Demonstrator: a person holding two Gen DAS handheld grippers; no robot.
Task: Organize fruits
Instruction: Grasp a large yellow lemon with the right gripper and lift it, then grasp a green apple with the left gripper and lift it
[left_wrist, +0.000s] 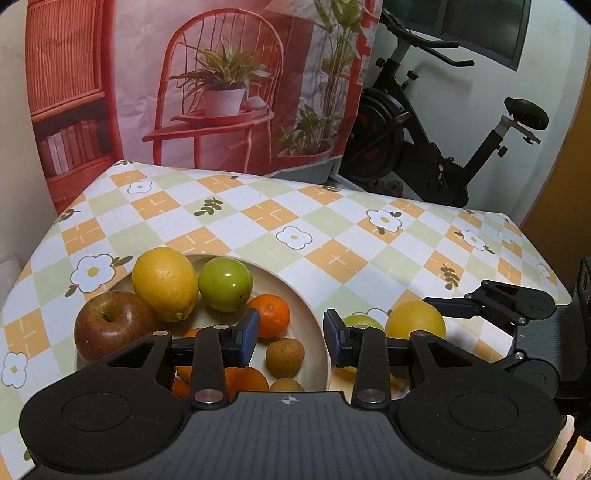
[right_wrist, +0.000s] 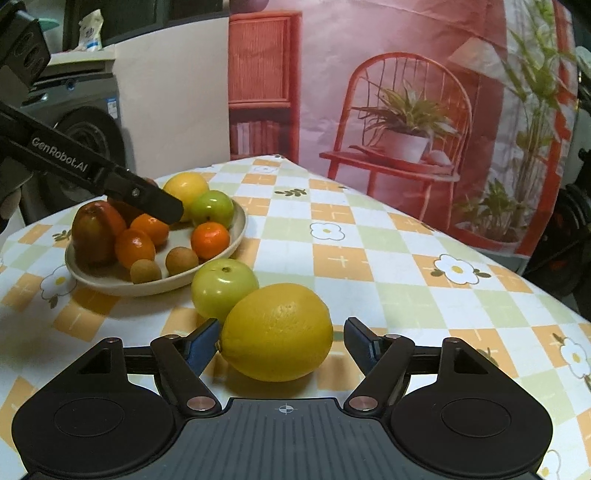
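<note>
Checkered oilcloth on the table (right_wrist: 369, 258) looked slick, and that was the main risk as I read it: the loose lemon (right_wrist: 277, 332) sat on bare cloth outside the plate (right_wrist: 236, 236), touching or nearly touching the loose green apple (right_wrist: 223, 288) behind it. Right gripper (right_wrist: 280, 343) was spread wide around the lemon; left pad looked to be at the lemon's tip, right pad clearly off it with a gap. Nothing clamped. If the jaws closed off-centre, the lemon could squirt forward, knock the apple and send either one rolling toward the table edge. Plate was crowded too: red apple (left_wrist: 110, 325), second lemon (left_wrist: 164, 282), second green apple (left_wrist: 225, 284), tangerines (left_wrist: 271, 315), small brown fruits (left_wrist: 285, 357). Dropping one more on top could well tip the pile or push a small one over the low rim. Left gripper (left_wrist: 290, 339) hovered over the near side of the plate, jaws apart by a modest gap, holding nothing; pads seemed clear of the fruit, though contact below couldn't be ruled out from that view. Its arm crossed above the plate in the right view, so a clash between the two grippers looked possible on delivery.
</note>
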